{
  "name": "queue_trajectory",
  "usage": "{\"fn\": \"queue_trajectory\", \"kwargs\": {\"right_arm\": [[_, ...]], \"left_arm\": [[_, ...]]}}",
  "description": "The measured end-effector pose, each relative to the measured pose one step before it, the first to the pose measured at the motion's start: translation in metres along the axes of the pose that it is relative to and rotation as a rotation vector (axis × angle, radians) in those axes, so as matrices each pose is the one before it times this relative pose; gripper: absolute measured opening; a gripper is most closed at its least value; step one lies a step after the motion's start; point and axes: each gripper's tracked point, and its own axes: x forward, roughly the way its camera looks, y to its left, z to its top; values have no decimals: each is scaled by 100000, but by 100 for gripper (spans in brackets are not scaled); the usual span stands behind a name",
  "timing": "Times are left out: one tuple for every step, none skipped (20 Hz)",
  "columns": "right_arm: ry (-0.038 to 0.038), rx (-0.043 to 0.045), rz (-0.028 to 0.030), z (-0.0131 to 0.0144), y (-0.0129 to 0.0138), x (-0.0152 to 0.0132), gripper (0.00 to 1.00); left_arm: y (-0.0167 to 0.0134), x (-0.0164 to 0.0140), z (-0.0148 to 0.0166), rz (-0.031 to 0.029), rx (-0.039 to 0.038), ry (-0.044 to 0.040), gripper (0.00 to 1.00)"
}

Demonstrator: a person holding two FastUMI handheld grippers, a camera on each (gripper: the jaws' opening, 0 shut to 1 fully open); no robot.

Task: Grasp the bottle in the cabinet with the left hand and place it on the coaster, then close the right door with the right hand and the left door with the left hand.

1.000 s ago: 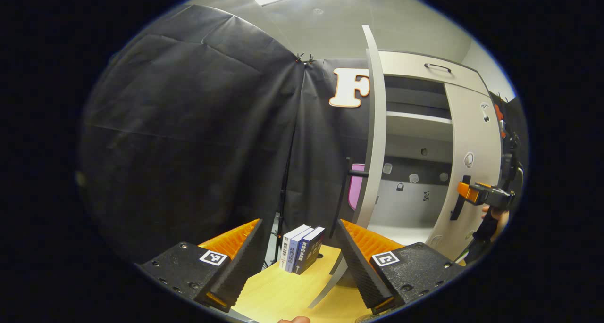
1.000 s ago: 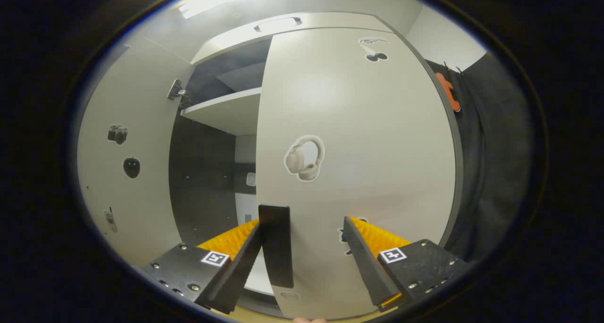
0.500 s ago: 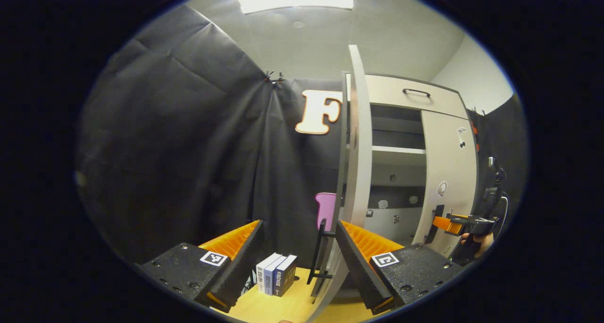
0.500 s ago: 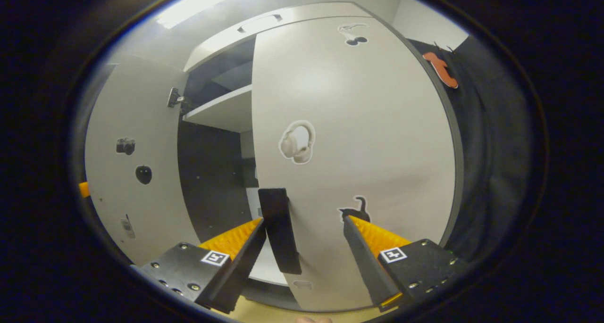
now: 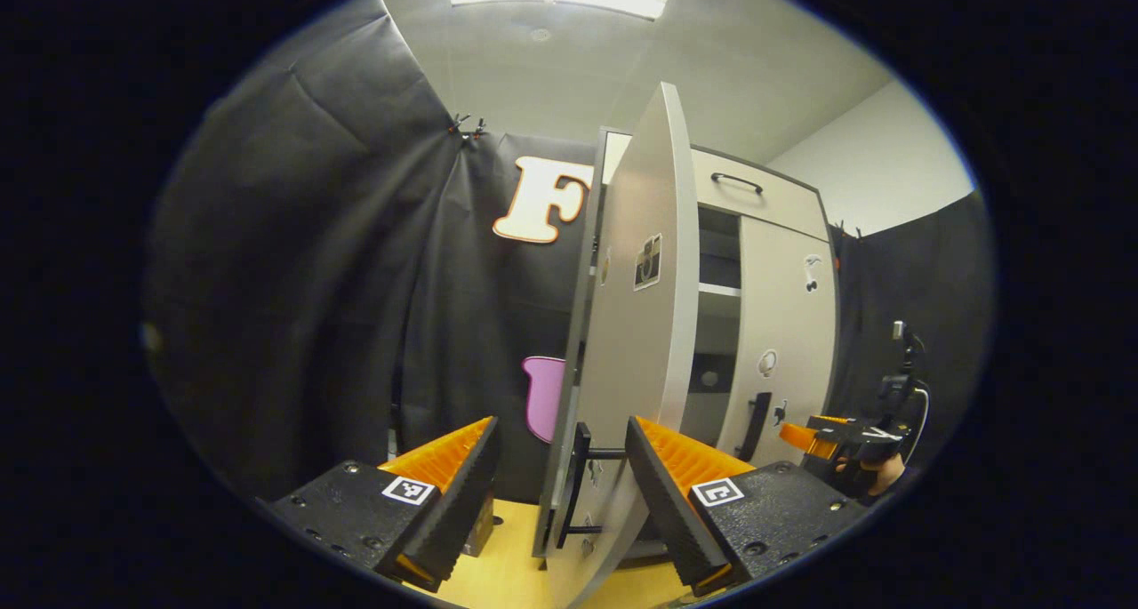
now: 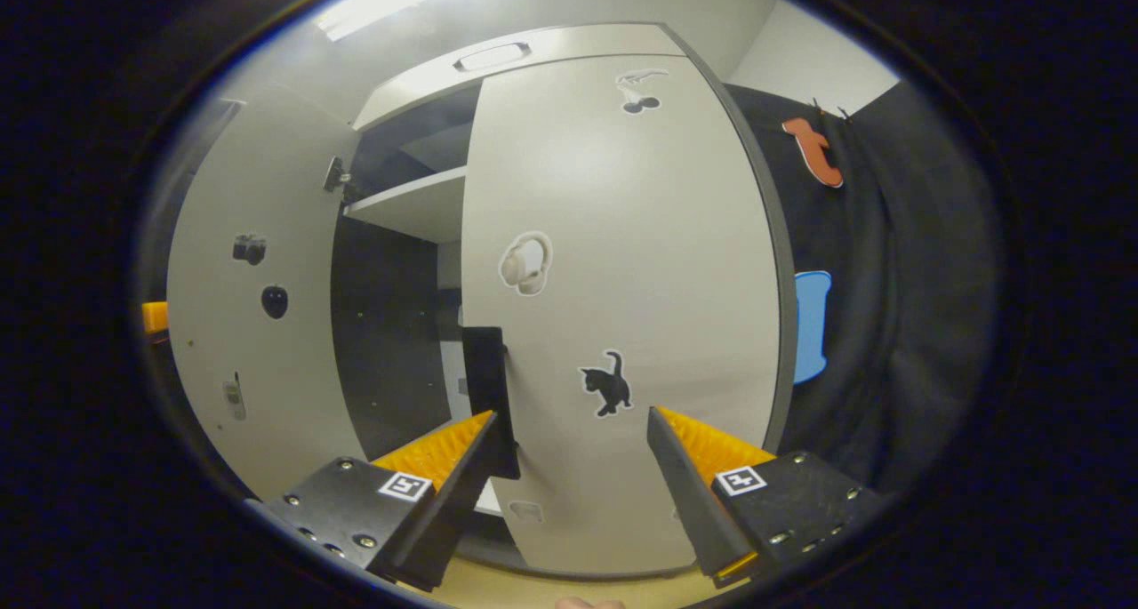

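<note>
The left gripper [image 5: 560,489] stands wide, its orange-ribbed fingers either side of the left door [image 5: 636,342] and holding nothing; the door's black bar handle [image 5: 578,484] sits between them, nearer the right finger, though I cannot tell whether anything touches. That door hangs well ajar, seen almost edge-on. The right gripper [image 6: 573,484] is equally wide and empty in the right gripper view, facing the right door [image 6: 622,262], which looks shut or very nearly so; its dark handle [image 6: 487,387] stands just above the left finger. The bottle and coaster are not to be found here, so I cannot place them; judging by the doors, that step is likely done.

The risks, as I judge them: the left door's edge may jam against a finger if the gripper pushes off-line, since the panel runs right between them; a push at the handle's tip could slip off the bar and let the door swing back; the right door, if not fully seated, might be struck by the left door on closing; the yellow table top [image 5: 511,573] below leaves little room for a low sweep.
</note>
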Motion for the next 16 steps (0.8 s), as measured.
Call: {"fn": "queue_trajectory", "kwargs": {"right_arm": [[130, -724, -709, 46, -484, -471, 100], [-15, -592, -556, 80, -454, -347, 100], [-79, -586, -714, 101, -442, -419, 100], [-3, -604, -1015, 95, -593, -393, 100], [-131, -604, -1087, 60, -657, -473, 100], [17, -535, -1163, 80, -733, -348, 100], [-103, -485, -1456, 33, -856, -407, 100], [138, -458, -1734, 2, -924, -435, 100], [416, -48, -1649, -225, -831, -473, 100], [705, 400, -1415, -146, -805, -185, 100], [807, 984, -1142, -126, -671, -189, 100], [603, 1191, -978, -120, -601, -231, 97], [156, 1036, -920, 51, -418, -143, 100], [-366, 524, -803, 53, -579, -327, 100], [-426, -361, -1049, 146, -569, -174, 100], [-186, -841, -1149, -32, -628, -290, 100]], "left_arm": [[-1192, 400, -295, -3105, -1710, 856, 90], [-1181, 457, -417, -2778, -1097, 944, 94], [-1044, 467, -422, -2582, -256, 1204, 90], [-923, 653, -408, -1169, 504, 409, 90], [-239, 695, -700, 459, 1943, 1788, 90], [-253, 630, -688, 505, 2473, 1705, 90], [-472, 383, 8, -1145, 346, -828, 90], [-872, 535, 112, -2172, -2041, -1115, 90], [-832, 498, -168, -2094, -2688, 758, 89], [-602, 556, -621, -1776, -2090, 1026, 90], [-584, 636, -357, -1089, -1066, 556, 90], [-260, 630, -444, -73, -29, 549, 90], [-67, 653, -369, 342, 546, 521, 90], [-326, 732, -118, -640, -783, -1105, 90], [-484, 876, -269, -1228, -2428, 456, 96], [-418, 793, -523, -1298, -2444, 957, 96]]}}
